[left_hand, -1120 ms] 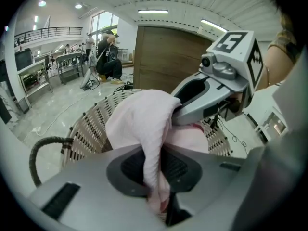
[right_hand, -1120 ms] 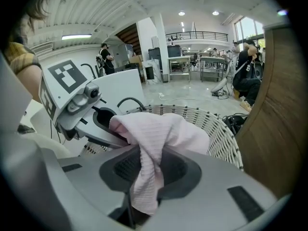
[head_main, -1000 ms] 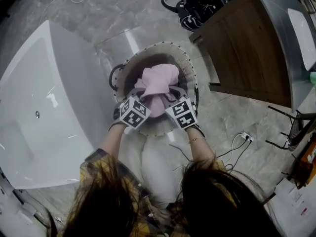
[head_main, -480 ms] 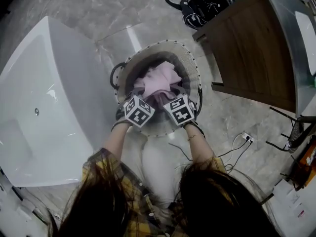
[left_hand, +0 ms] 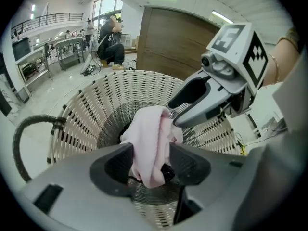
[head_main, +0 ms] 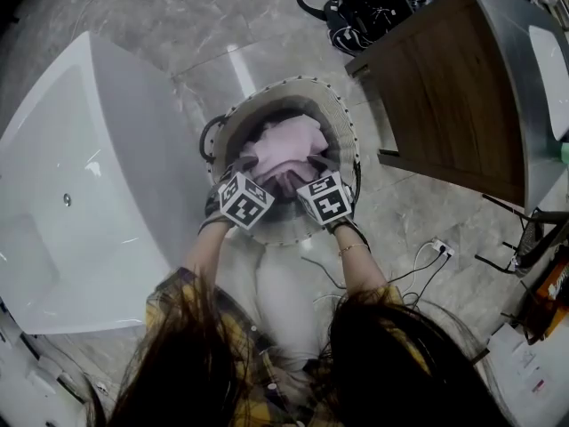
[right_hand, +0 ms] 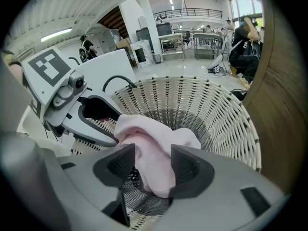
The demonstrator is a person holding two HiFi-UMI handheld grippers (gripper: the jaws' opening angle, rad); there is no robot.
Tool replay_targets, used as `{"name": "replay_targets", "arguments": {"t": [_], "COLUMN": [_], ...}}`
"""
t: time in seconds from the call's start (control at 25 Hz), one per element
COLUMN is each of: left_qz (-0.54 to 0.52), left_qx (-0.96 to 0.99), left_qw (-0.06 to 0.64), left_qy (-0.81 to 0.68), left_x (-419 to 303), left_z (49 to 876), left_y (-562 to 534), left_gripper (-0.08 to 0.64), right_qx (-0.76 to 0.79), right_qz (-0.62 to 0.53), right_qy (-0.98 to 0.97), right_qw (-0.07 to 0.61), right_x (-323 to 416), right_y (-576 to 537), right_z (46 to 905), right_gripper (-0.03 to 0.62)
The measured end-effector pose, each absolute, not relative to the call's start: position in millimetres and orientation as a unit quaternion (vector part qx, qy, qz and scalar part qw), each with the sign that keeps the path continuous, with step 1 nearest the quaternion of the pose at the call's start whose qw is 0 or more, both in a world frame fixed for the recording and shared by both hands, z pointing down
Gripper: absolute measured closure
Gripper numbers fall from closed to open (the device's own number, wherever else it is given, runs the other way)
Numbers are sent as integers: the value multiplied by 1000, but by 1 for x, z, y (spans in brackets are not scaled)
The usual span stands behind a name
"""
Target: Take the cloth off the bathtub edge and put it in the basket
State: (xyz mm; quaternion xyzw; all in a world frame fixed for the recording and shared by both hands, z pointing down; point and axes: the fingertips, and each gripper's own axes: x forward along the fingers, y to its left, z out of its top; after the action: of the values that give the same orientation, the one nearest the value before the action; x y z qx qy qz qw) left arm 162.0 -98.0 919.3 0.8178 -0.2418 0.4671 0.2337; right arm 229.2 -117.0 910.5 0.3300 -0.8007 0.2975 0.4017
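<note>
Dangling in the round white woven basket point(head_main: 348, 140), the soft pink cloth point(head_main: 289, 145) sits loose in the left gripper point(left_hand: 150, 163) and right gripper point(right_hand: 147, 165), jaws just opening; only the head view shows the white bathtub point(head_main: 80, 194) beside.

Your cloth point(head_main: 289, 145) is soft, matt pink fabric. The basket point(head_main: 341, 118) is pale open weave. Your left gripper point(left_hand: 151, 154) and right gripper point(right_hand: 153, 158) are smooth grey plastic. The tub point(head_main: 98, 149) is glossy white, the floor point(head_main: 213, 16) polished veined stone, the cabinet point(head_main: 444, 87) matt brown wood.

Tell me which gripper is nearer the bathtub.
Left. The left gripper is over the basket's side next to the bathtub; the right gripper is over the side toward the cabinet. Both grippers' jaws have just been opening, cloth between them.
</note>
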Motion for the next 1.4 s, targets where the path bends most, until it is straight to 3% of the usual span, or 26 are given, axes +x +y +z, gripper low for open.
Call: {"name": "replay_targets", "arguments": {"t": [0.48, 0.92, 1.4], "left_qz": [441, 388, 289], "left_qx": [826, 834, 837], "left_qw": [229, 230, 165], "left_qy": [-267, -317, -434], "left_x": [162, 155, 89], "left_z": [838, 709, 526], "left_y": [-111, -129, -153], "left_gripper": [339, 339, 358], "right_qx": [324, 327, 321], "right_qz": [303, 273, 192], "right_qy": [-806, -825, -888], "right_qw": [392, 372, 268], "right_x": [217, 199, 126], "right_y": [-119, -138, -176], "right_z": [842, 714, 531], "right_gripper": [367, 367, 383]}}
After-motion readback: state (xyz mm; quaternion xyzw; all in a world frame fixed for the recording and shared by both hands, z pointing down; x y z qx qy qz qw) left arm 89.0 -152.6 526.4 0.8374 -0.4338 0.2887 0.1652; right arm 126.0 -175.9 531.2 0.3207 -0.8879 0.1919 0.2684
